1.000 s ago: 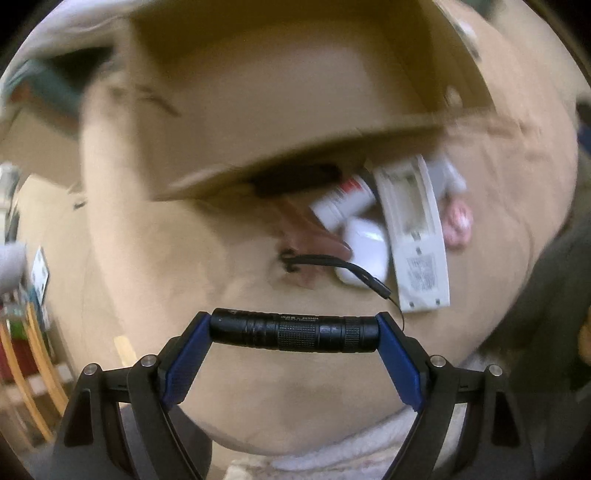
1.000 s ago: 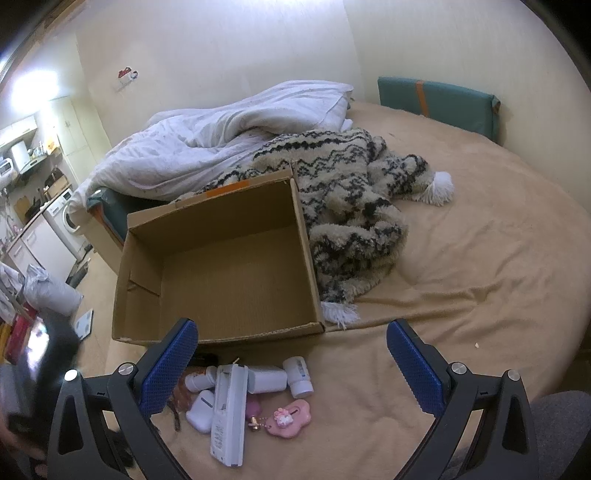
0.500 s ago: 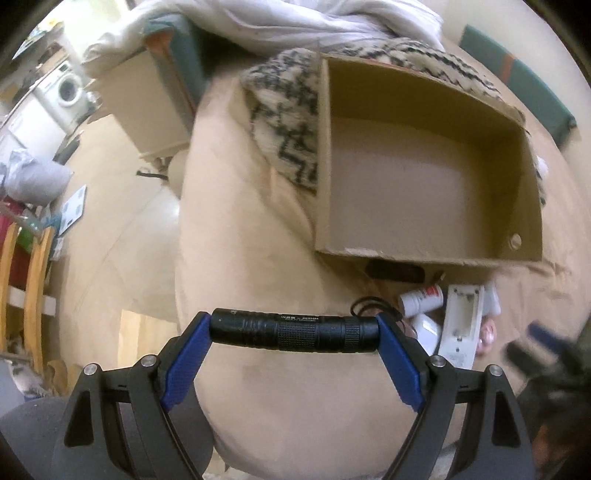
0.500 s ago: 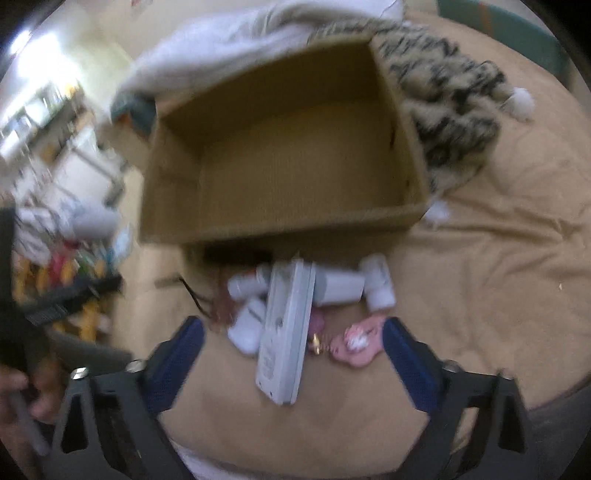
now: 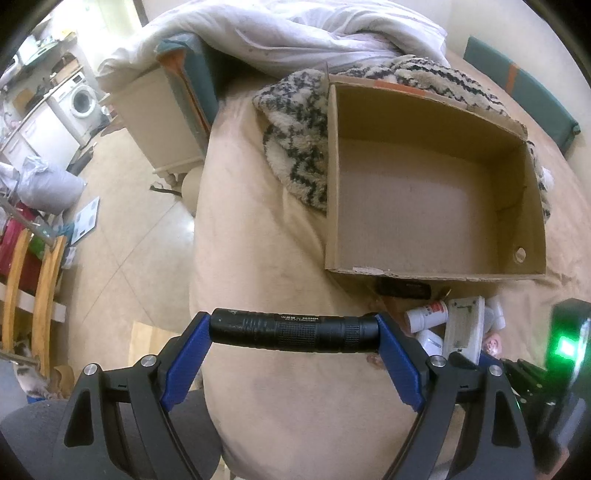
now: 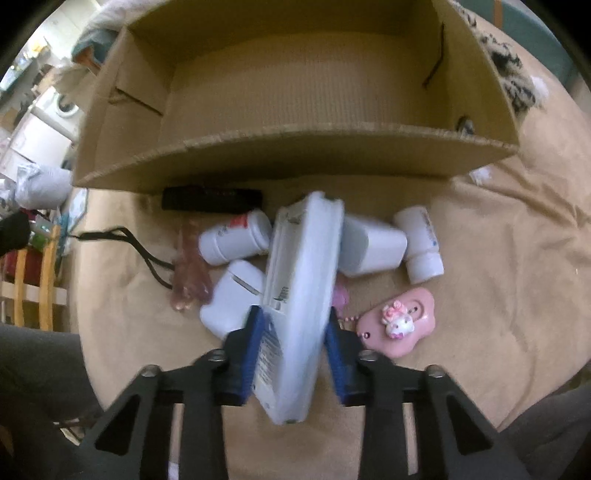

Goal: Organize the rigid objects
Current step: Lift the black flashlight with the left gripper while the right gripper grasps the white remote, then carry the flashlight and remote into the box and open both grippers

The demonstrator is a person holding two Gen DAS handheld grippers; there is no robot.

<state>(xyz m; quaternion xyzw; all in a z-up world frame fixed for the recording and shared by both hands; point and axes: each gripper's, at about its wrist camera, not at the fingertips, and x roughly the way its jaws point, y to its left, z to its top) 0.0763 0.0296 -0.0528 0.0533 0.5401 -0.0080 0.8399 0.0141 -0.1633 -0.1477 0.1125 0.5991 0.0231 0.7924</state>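
Observation:
My left gripper (image 5: 293, 332) is shut on a black flashlight (image 5: 293, 331), held crosswise above the bed, short of the empty cardboard box (image 5: 436, 275). My right gripper (image 6: 293, 334) is shut on a long white remote (image 6: 301, 291) among the pile in front of the box (image 6: 288, 147). Around it lie white pill bottles (image 6: 234, 242), a white earbud case (image 6: 229, 295), a pink cat charm (image 6: 397, 323), a black bar (image 6: 212, 199) and a pink item with a black cord (image 6: 188, 273). The pile also shows in the left wrist view (image 5: 447, 325).
A patterned fuzzy blanket (image 5: 299, 136) and white duvet (image 5: 295, 33) lie behind the box. The bed edge drops to the floor at left (image 5: 122, 236), with a nightstand (image 5: 162, 118) and wooden chair (image 5: 33, 295). The right gripper's body with a green light (image 5: 565, 350) sits at far right.
My right gripper dropped toward the pile and closed its jaws on the white remote. My left gripper kept the flashlight and pulled back, away from the box.

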